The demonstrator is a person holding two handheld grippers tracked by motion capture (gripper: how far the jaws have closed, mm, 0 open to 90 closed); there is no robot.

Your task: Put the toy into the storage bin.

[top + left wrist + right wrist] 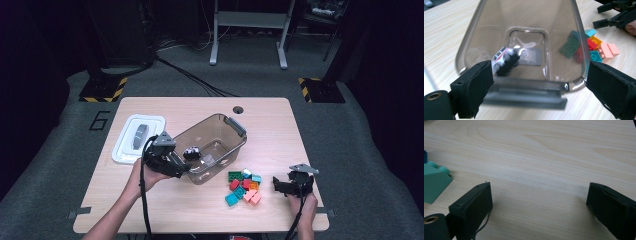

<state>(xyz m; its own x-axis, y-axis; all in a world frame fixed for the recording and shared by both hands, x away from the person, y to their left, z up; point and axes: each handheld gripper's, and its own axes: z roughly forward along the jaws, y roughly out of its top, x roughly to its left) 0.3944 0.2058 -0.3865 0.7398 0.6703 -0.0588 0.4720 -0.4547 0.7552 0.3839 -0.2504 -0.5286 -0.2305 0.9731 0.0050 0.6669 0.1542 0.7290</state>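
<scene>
Gaping fingers of left gripper (539, 82) face bin (474, 32) holding, seemingly, toy car (505, 60); right gripper (539, 200) released.

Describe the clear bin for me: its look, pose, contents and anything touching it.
The clear bin is smoky see-through plastic with rounded corners and grey latch handles at both ends. It sits lidless and tipped, its far end raised, near the middle of the table. A small white and black toy car lies inside. The left hand-held gripper is at its near end, jaws spread wide either side of the near handle. Coloured blocks lie just outside it.
</scene>
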